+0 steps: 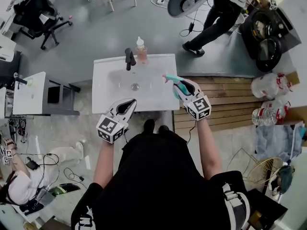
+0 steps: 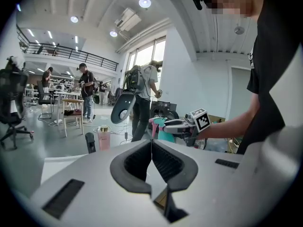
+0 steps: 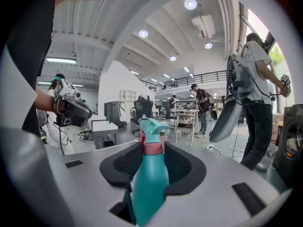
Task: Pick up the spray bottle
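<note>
The spray bottle point(image 1: 171, 79) is teal with a pink collar and a teal trigger head. My right gripper point(image 1: 178, 85) is shut on it and holds it above the right edge of the white sink point(image 1: 108, 83). In the right gripper view the bottle point(image 3: 150, 174) stands upright between the black pads point(image 3: 182, 167), its body pressed from both sides. My left gripper point(image 1: 127, 104) hangs over the sink's front edge. Its jaws meet with nothing between them point(image 2: 151, 148). From the left gripper view the held bottle point(image 2: 158, 126) shows off to the right, apart from that gripper.
A black faucet point(image 1: 129, 59) and a pink soap bottle point(image 1: 140, 51) stand at the sink's back edge. A white side table point(image 1: 29, 92) is at the left, wooden decking point(image 1: 225, 99) and big water bottles point(image 1: 268, 87) at the right. A person point(image 1: 216, 18) walks behind.
</note>
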Tool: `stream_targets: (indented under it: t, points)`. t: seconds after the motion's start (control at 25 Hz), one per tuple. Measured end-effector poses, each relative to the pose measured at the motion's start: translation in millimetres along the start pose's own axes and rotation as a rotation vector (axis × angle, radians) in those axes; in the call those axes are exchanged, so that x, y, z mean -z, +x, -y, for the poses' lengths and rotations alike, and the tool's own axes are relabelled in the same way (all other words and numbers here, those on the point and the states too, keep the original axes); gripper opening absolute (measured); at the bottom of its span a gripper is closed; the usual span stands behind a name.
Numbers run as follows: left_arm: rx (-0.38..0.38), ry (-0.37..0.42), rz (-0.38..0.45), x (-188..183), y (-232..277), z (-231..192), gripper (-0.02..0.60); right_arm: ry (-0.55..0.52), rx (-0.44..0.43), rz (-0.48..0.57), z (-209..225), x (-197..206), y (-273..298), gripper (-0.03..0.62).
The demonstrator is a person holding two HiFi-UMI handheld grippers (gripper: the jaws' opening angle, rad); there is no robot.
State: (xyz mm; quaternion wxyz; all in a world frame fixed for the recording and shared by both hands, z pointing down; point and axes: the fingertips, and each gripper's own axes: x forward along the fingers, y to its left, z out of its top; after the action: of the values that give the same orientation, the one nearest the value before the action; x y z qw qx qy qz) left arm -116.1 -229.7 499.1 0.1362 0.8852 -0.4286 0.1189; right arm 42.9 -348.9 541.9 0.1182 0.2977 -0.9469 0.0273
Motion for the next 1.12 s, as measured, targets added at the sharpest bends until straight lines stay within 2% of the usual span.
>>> stream_targets:
  t: [0.36, 1.12]
  points:
    - [-0.048, -0.014, 0.022, 1, -1, 28, 0.024, -0.008, -0.104, 0.033, -15, -25, -23, 0.156]
    - [-0.133, -0.034, 0.027, 14, 7, 90, 0.024, 0.022, -0.187, 0.074, -6, -9, -61, 0.15]
